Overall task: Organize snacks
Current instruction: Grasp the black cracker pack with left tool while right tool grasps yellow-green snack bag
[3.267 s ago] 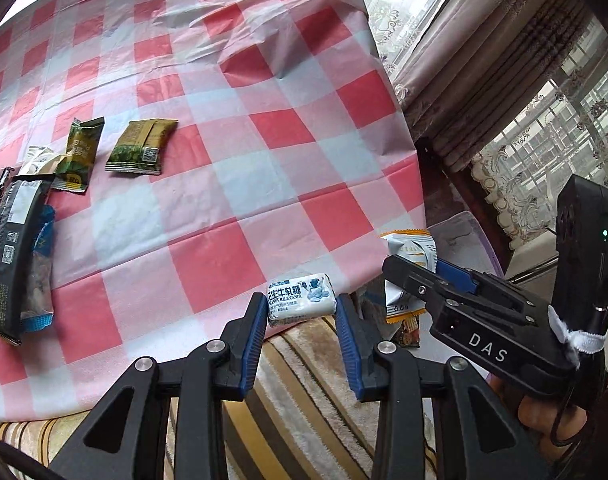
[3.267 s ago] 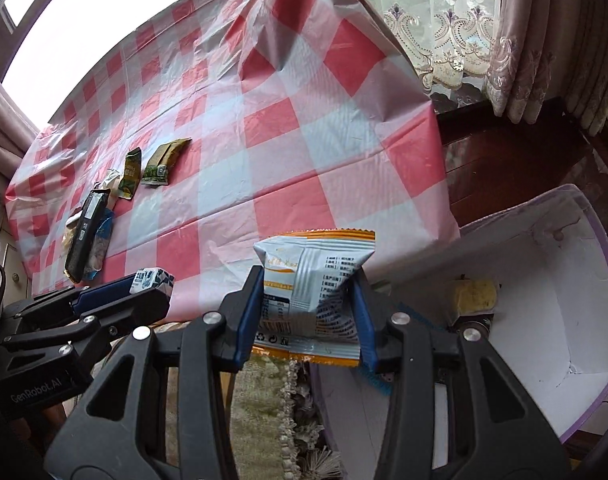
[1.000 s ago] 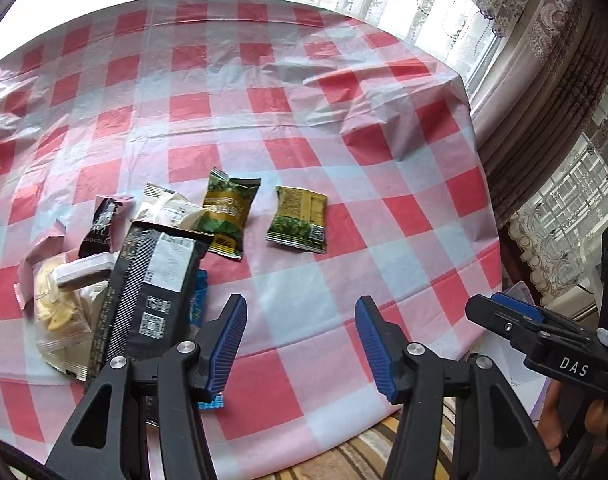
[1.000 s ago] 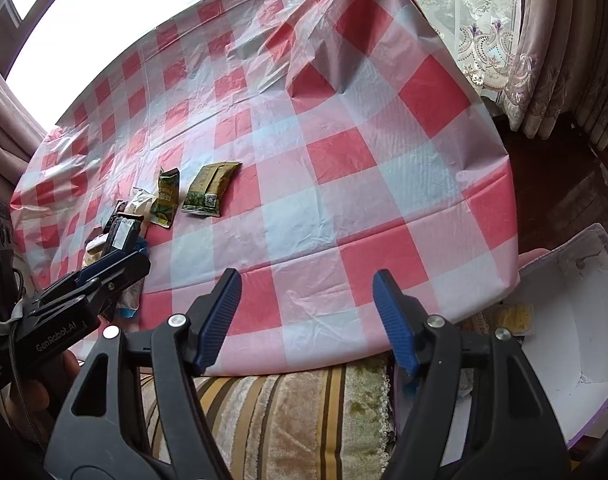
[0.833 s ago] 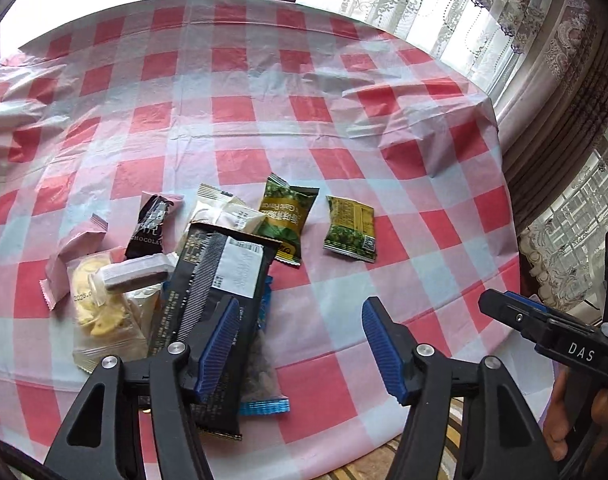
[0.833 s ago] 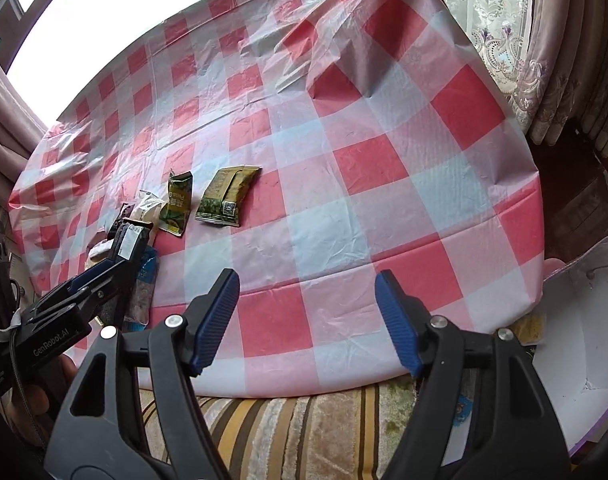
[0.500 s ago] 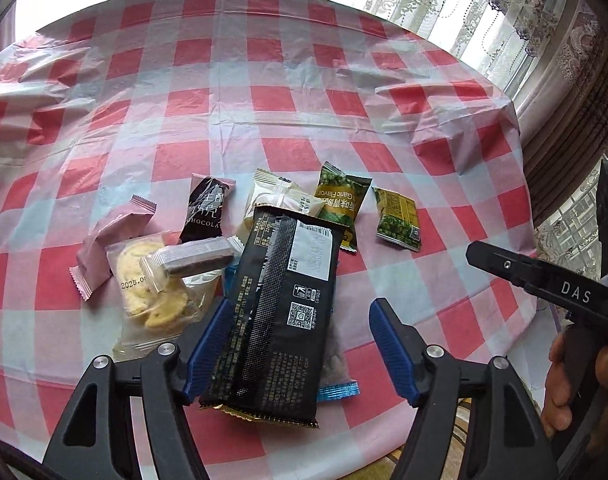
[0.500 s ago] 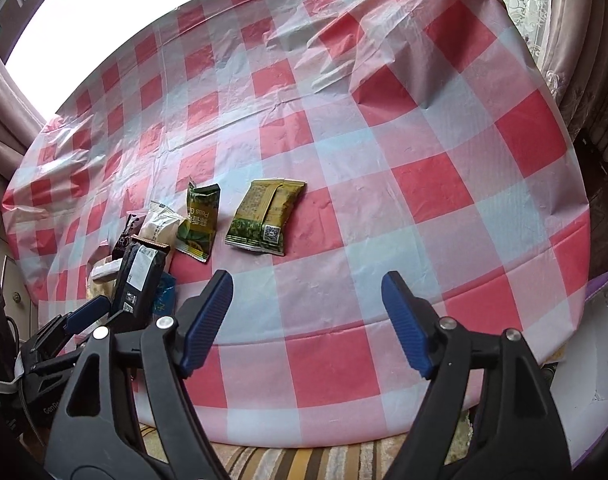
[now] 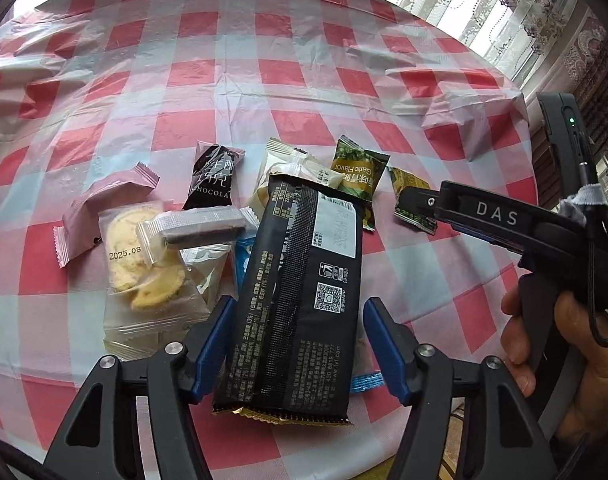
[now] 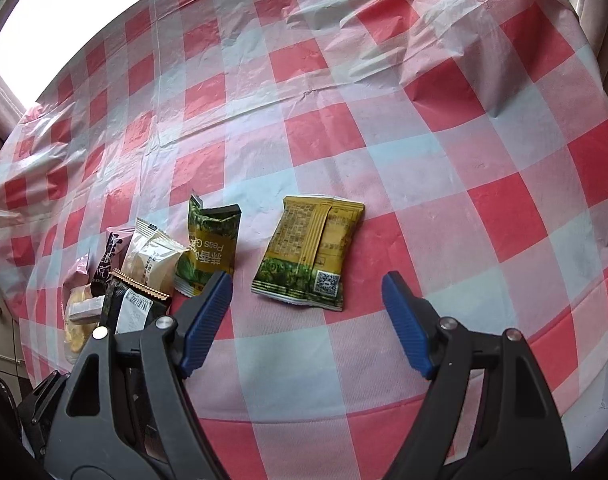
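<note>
Left gripper (image 9: 298, 344) is pointing steeply down over the snack pile, jaws closing, straddling the black packet (image 9: 300, 292); whether the pads are touching it cannot be told. Right gripper (image 10: 304, 320) is tilting down over the checked cloth (image 10: 343, 120), jaws open and empty, just short of the yellow-green packet (image 10: 309, 252). In the left view, a hand (image 9: 563, 344) is gripping the right tool's handle. The black packet is hiding a blue wrapper (image 9: 365, 382); the cookie bag (image 9: 144, 280) is partly covered.
</note>
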`<state>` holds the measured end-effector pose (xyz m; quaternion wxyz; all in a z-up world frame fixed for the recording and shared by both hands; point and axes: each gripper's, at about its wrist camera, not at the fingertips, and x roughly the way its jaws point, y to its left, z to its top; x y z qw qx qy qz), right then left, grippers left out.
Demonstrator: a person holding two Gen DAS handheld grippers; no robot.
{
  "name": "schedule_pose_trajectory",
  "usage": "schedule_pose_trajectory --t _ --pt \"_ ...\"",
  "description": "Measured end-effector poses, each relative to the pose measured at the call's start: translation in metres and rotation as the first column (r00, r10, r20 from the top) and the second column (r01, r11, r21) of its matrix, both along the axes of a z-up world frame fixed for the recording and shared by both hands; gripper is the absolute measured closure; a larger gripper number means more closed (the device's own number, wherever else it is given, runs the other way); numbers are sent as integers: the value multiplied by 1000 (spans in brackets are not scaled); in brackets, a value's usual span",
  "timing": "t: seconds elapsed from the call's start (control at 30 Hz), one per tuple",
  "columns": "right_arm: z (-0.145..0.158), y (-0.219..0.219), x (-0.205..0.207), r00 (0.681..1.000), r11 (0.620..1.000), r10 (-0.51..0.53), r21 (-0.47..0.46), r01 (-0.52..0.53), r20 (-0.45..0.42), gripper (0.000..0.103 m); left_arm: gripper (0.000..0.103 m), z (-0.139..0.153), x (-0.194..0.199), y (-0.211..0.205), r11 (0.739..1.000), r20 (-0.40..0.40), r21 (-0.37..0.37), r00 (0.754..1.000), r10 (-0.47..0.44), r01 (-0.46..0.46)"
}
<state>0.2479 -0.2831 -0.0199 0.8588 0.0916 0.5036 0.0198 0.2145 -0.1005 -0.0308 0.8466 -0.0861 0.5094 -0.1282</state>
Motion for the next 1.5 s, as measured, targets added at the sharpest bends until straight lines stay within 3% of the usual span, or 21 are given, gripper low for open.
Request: schedule_pose_trajectory --t 0.17,0.43,0.53,0.63,0.7,0.8,1.5 --pt "-5 2 11 999 999 -34 -20 34 -1 24 52 2 -2 2 1000 16 -1 1000 14 -14" --pt "-9 10 22 999 992 -40 -119 41 7 24 54 7 -7 4 1000 60 -25 998 13 -12" --pt "-10 16 21 999 982 -28 -186 31 15 31 55 11 -9 5 999 84 -37 996 13 -10" --pt "-8 17 20 1000 983 -5 -186 10 26 39 55 15 -9 5 999 108 -51 994 13 -7" --pt "-7 20 18 999 982 18 -189 -12 33 53 55 16 -10 6 998 121 -63 993 14 -6" --pt "-5 21 16 999 983 32 -184 -25 33 59 55 19 -11 7 997 136 -77 990 19 -9" --pt "29 -11 -47 997 996 49 -72 -44 62 62 55 31 -20 -1 998 166 -65 986 27 -17"
